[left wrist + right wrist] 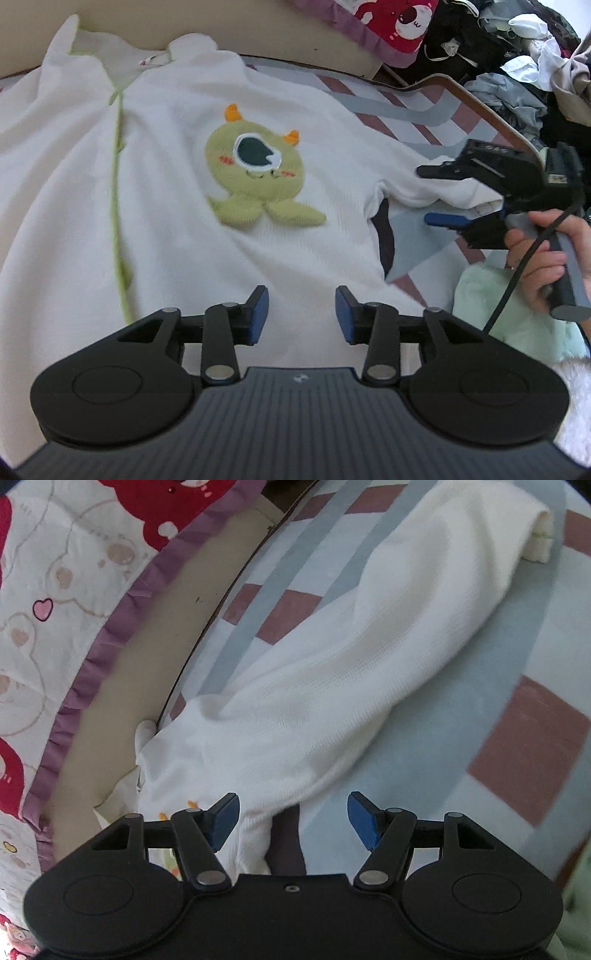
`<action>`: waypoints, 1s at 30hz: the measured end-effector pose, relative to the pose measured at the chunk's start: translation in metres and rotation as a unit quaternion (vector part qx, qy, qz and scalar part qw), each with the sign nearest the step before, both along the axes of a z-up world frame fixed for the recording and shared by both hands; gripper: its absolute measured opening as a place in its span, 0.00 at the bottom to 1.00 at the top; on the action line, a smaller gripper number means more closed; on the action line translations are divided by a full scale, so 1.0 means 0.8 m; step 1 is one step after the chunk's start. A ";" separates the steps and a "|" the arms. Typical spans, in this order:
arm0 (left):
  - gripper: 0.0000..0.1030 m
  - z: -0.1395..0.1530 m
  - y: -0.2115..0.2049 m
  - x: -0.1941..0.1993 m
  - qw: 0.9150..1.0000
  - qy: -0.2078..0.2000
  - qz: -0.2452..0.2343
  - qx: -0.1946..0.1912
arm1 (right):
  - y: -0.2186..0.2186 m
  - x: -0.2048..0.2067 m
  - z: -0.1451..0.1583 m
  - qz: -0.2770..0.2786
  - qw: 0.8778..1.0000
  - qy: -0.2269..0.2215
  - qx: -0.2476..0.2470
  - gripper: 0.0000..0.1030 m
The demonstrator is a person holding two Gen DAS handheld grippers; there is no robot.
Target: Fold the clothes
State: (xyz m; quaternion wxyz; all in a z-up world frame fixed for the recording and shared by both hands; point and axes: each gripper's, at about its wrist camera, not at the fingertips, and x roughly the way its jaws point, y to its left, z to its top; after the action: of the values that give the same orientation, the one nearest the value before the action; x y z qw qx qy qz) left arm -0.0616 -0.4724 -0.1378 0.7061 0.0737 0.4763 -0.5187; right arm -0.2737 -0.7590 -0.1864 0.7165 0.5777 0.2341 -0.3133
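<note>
A bed covered by a sheet (pixel 413 107) checked in grey, pale blue and dusty pink serves as the work surface, with a beige headboard (pixel 258 29) beyond it. A pillow (pixel 384 26) printed with red bears and edged with a purple frill leans at the headboard, and a heap of mixed clothes (pixel 517 66) lies to the far right.

One white sweater (pixel 177 229) lies spread ahead of the left gripper (pixel 301 315), whose fingers stand apart over the fabric with nothing pinched between them. A single green one-eyed monster patch (pixel 255 177) with two orange horns sits just beyond those fingers.

The right gripper (pixel 291 821) has its fingers wide apart; the one sleeve (pixel 369 672) stretches away ahead of them, its base lying between them, unpressed. A hand (pixel 546 254) holds that gripper's handle. No readable writing shows anywhere.
</note>
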 end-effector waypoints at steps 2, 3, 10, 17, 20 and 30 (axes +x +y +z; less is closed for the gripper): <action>0.40 -0.004 -0.010 0.001 1.000 -0.005 0.002 0.002 | -0.005 0.004 -0.008 -0.014 1.000 -0.006 0.001 0.68; 0.40 -0.006 -0.012 0.001 1.000 -0.006 0.003 0.001 | -0.004 0.005 -0.008 -0.027 1.000 -0.008 -0.006 0.68; 0.40 -0.018 -0.016 0.007 0.999 -0.012 0.025 -0.018 | 0.001 0.064 0.008 0.015 0.982 0.081 -0.171 0.63; 0.40 -0.007 0.000 0.028 0.999 0.010 0.032 -0.033 | -0.045 0.068 0.072 -0.014 0.935 0.055 -0.351 0.04; 0.44 -0.013 0.005 0.033 0.999 0.038 0.018 -0.032 | -0.064 0.063 0.093 -0.027 0.922 0.043 -0.383 0.05; 0.47 -0.028 0.011 0.022 0.998 0.053 0.004 -0.023 | -0.092 0.051 0.046 -0.016 0.946 0.120 -0.301 0.19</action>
State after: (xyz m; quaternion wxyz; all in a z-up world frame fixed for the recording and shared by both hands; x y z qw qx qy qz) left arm -0.0437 -0.4638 -0.1603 0.6831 0.0276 0.5015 -0.5302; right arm -0.2327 -0.8324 -0.1494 0.8185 0.2973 0.2041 -0.4472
